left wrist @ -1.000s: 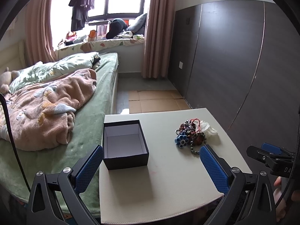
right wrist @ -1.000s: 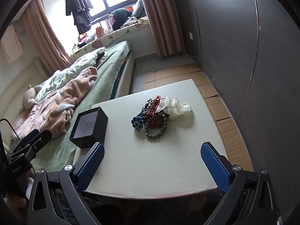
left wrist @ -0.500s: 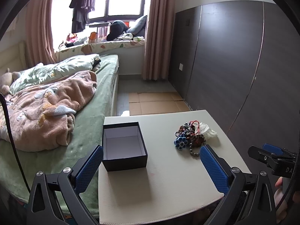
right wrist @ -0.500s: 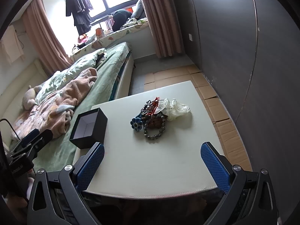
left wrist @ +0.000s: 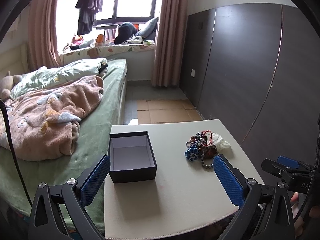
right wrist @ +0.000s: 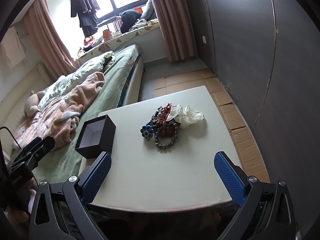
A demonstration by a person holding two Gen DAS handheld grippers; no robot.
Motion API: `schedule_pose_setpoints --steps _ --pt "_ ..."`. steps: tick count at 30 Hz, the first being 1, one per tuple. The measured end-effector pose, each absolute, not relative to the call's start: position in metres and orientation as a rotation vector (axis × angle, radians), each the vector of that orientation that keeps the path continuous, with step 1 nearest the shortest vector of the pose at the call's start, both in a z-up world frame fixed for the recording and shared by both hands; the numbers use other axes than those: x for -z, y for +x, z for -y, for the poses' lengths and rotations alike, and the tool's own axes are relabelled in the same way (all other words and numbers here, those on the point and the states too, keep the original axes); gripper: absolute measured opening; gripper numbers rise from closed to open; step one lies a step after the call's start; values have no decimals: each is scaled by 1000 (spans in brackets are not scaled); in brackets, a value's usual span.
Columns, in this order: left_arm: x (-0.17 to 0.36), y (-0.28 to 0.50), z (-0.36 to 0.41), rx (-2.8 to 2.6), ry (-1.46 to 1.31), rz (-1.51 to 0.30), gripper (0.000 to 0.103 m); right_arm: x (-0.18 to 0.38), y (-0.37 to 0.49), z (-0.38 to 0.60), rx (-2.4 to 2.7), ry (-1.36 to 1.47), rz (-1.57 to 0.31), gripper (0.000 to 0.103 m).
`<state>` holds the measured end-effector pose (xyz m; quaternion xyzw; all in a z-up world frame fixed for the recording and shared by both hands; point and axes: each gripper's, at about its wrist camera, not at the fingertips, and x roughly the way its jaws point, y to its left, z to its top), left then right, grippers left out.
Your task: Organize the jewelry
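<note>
An open black box (left wrist: 131,156) with a white inside stands empty on the left of the white table (left wrist: 172,200); it also shows in the right wrist view (right wrist: 96,134). A pile of jewelry (left wrist: 202,150) lies on the right: bead bracelets, a blue flower piece, red cord and a white pouch, also seen from the right wrist (right wrist: 166,124). My left gripper (left wrist: 162,176) is open and empty above the table's near edge. My right gripper (right wrist: 163,174) is open and empty, hovering short of the pile.
A bed (left wrist: 94,108) with a pink blanket (left wrist: 48,118) adjoins the table's left side. A dark panelled wall (left wrist: 250,70) runs along the right. Cardboard sheets (left wrist: 166,110) cover the floor beyond the table.
Both grippers have drifted slightly back and up, so the table sits a little lower in each view. Box and jewelry have not moved.
</note>
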<state>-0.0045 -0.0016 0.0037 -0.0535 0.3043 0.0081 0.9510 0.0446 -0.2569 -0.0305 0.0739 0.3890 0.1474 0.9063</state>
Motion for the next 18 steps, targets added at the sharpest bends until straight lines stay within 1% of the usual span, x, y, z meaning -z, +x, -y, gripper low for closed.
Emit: schedule_pose_setpoints --steps 12,18 --pt "-3 -3 -2 -31 -124 -623 103 25 39 242 -322 78 -758 103" --pt "-3 -2 -7 -31 -145 -618 103 26 41 241 -320 85 -759 103"
